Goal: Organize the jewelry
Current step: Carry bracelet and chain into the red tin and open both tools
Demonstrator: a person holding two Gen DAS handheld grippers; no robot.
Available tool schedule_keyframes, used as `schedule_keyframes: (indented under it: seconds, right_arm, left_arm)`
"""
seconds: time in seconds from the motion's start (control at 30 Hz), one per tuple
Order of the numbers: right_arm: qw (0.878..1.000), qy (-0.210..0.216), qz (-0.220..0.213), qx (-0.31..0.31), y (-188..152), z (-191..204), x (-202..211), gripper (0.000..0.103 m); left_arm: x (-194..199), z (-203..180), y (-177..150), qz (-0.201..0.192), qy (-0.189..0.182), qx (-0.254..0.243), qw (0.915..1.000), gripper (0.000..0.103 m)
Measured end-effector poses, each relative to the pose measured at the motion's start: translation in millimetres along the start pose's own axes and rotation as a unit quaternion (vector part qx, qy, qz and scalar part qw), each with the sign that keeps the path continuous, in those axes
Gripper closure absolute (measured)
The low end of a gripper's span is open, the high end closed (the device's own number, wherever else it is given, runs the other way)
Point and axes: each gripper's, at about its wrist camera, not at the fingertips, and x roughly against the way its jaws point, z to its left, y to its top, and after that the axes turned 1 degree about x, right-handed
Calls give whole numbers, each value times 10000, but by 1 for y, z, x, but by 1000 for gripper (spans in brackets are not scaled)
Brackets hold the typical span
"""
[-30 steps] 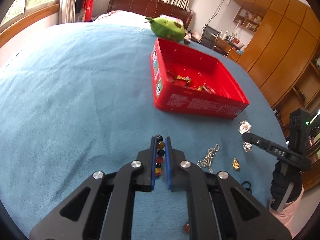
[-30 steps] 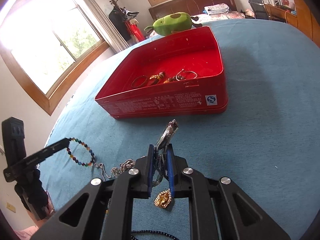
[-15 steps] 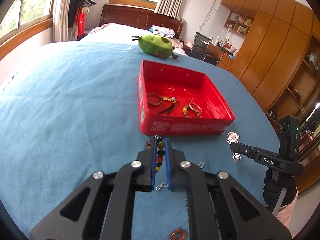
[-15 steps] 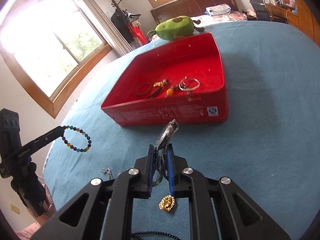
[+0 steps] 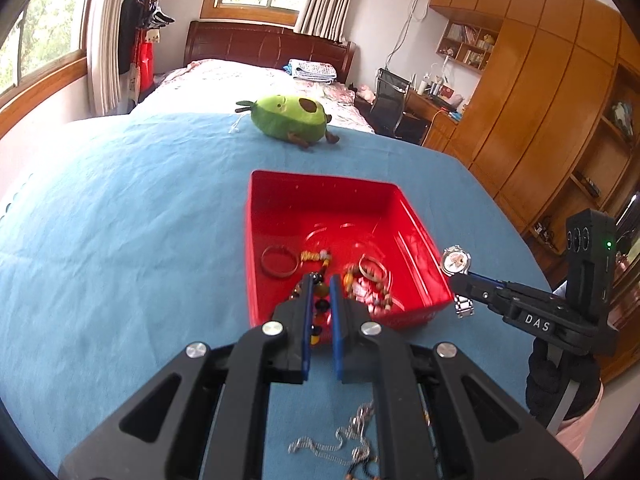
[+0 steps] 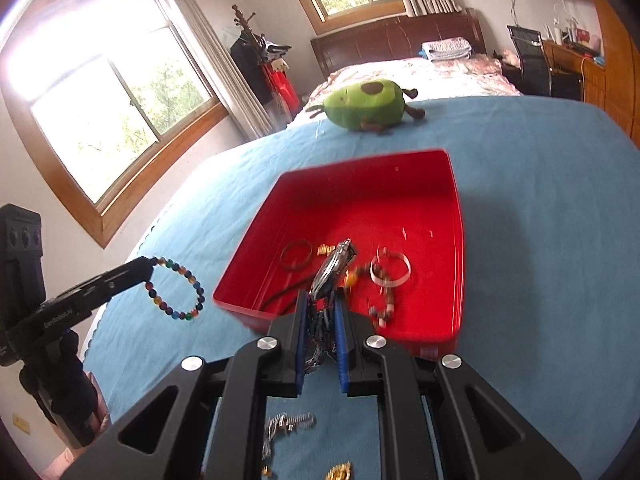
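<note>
1. The red box (image 5: pixel 416 236) sits mid-frame on the blue cloth (image 5: pixel 120 240), open top. Inside, near the front wall: a plain bangle (image 5: pixel 279 261) on the left, a second metal bangle (image 5: pixel 373 269) to its right, and some gold and amber bits plus a brown bead string between and below them. The back half of the box is bare red.

2. The left gripper (image 5: pixel 320 296) is clamped on a beaded bracelet (image 6: pixel 176 288). In the right wrist view it hangs as a full loop of coloured beads off the tips, at middle left of the frame, just outside the box's left wall.

3. The right gripper (image 6: pixel 320 304) is pinched on a silver wristwatch (image 5: pixel 455 261). The watch face sticks up past the tips and the band dangles under them, right at the box's front right corner in the left wrist view.

4. Hard to read: the stuff in the box is motion-blurred, so I can't tell exactly which piece is which. In each wrist view the held item overlaps the box contents. A silver chain (image 5: pixel 336 436) and a gold charm (image 6: pixel 339 471) lie on the cloth at the bottom edge, half hidden behind the gripper bodies.

5. Both grippers tilt down toward the box from its near side. A dark-gloved hand (image 5: pixel 560 380) grips the right handle at lower right; the other hand (image 6: pixel 60 384) is at lower left of the right wrist view.

6. A green avocado plush (image 5: pixel 289 121) sits beyond the box, at the cloth's far edge.
</note>
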Motion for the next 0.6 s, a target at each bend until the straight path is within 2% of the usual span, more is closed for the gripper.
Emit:
schedule_keyframes:
  seconds: [0.23, 0.6]
  right_arm:
    - [9995, -264, 180, -3, 20, -11, -42, 91]
    - [9966, -572, 594, -47, 26, -31, -90, 91]
  left_arm:
    - [-52, 6, 16, 238, 130, 101, 9996, 97]
    - [-126, 11, 30, 644, 413, -3, 9971, 97]
